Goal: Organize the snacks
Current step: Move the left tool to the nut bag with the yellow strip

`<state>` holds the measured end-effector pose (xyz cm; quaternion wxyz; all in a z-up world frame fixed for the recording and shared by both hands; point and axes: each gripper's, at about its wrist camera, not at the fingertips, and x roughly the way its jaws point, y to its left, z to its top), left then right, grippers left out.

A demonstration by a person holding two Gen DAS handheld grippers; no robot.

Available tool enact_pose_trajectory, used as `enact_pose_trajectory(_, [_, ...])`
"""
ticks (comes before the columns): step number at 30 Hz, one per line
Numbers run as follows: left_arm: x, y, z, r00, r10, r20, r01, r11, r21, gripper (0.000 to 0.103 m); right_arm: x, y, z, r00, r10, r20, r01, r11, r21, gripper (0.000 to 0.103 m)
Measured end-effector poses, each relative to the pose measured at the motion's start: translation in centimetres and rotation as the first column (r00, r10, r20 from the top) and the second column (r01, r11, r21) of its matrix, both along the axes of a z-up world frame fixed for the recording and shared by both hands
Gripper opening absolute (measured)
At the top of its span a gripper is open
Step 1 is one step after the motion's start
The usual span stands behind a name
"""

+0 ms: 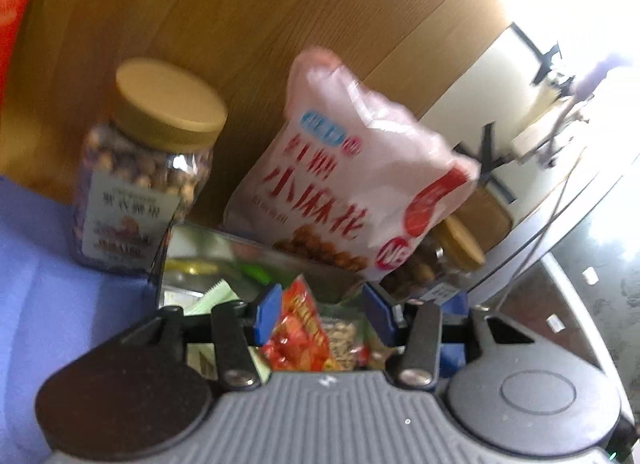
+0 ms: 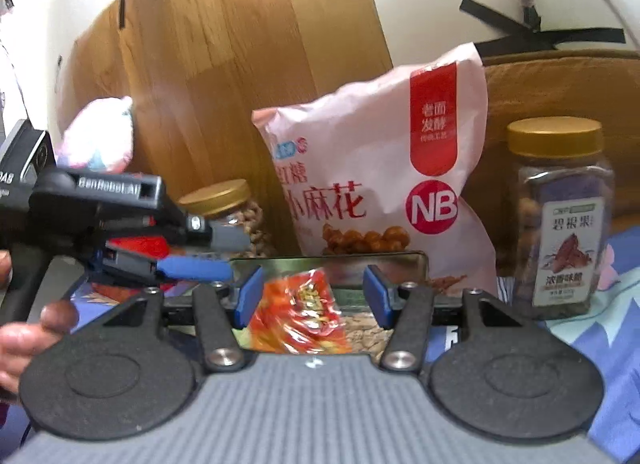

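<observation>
A shiny metal tray point(image 2: 416, 260) sits on the blue cloth and holds small snack packets. A red-orange packet point(image 2: 298, 312) lies in it beside a seed packet point(image 2: 368, 334). My right gripper point(image 2: 312, 300) hovers over that packet with its blue pads apart and not pressing it. The left gripper point(image 2: 228, 254) reaches in from the left, held by a hand point(image 2: 24, 336). In the left wrist view the left gripper point(image 1: 322, 314) is open above the same red-orange packet point(image 1: 300, 328) in the tray point(image 1: 240, 242). A pink bag point(image 2: 372, 168) point(image 1: 352, 168) stands behind the tray.
A gold-lidded nut jar point(image 2: 560, 220) stands right of the bag, and another jar point(image 2: 228, 204) to its left. A wooden board point(image 2: 240, 64) rises behind. Blue cloth point(image 1: 40, 284) covers the surface. More red packets point(image 2: 116, 288) lie under the left gripper.
</observation>
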<state>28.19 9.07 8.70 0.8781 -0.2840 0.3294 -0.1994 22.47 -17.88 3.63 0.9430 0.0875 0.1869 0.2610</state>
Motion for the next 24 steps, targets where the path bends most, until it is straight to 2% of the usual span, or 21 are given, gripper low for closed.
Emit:
enact_pose_trajectory(4, [-3.8, 0.6, 1.7, 0.998, -0.025, 0.064, 0.025, 1.000, -0.002, 0.045, -3.0, -0.6, 0.6, 1.000, 0.026, 0.006, -0.026, 0.999, 0.035, 0.058])
enact_pose_trajectory(8, [-9.2, 1.2, 1.4, 0.993, -0.062, 0.100, 0.055, 0.996, 0.067, 0.048, -6.8, -1.3, -0.3, 0.995, 0.090, -0.047, -0.086, 0.993, 0.081, 0.058])
enact_pose_trajectory(12, [-14.1, 2.9, -1.9, 0.998, -0.068, 0.012, 0.066, 0.991, 0.118, 0.048, -10.4, -0.8, -2.0, 0.977, 0.171, -0.131, -0.163, 0.984, 0.067, 0.058])
enact_pose_trajectory(16, [-18.1, 5.0, -4.8, 0.997, -0.026, -0.071, 0.036, 0.987, 0.155, 0.048, -13.1, 0.2, -3.1, 0.951, 0.233, -0.203, -0.230, 0.972, 0.040, 0.058])
enact_pose_trajectory(18, [-19.9, 6.1, -5.6, 0.996, -0.011, -0.091, 0.024, 0.990, 0.142, 0.048, -13.8, 1.0, -3.4, 0.933, 0.269, -0.237, -0.272, 0.962, 0.021, 0.058])
enact_pose_trajectory(20, [-21.2, 6.6, -6.2, 0.995, -0.010, -0.098, 0.023, 0.992, 0.128, 0.054, -14.5, 2.1, -3.7, 0.921, 0.294, -0.255, -0.308, 0.951, -0.017, 0.058])
enact_pose_trajectory(24, [-22.0, 6.6, -7.5, 0.993, -0.025, -0.119, 0.036, 0.995, 0.095, 0.056, -15.1, 4.7, -3.8, 0.896, 0.339, -0.286, -0.382, 0.917, -0.110, 0.060])
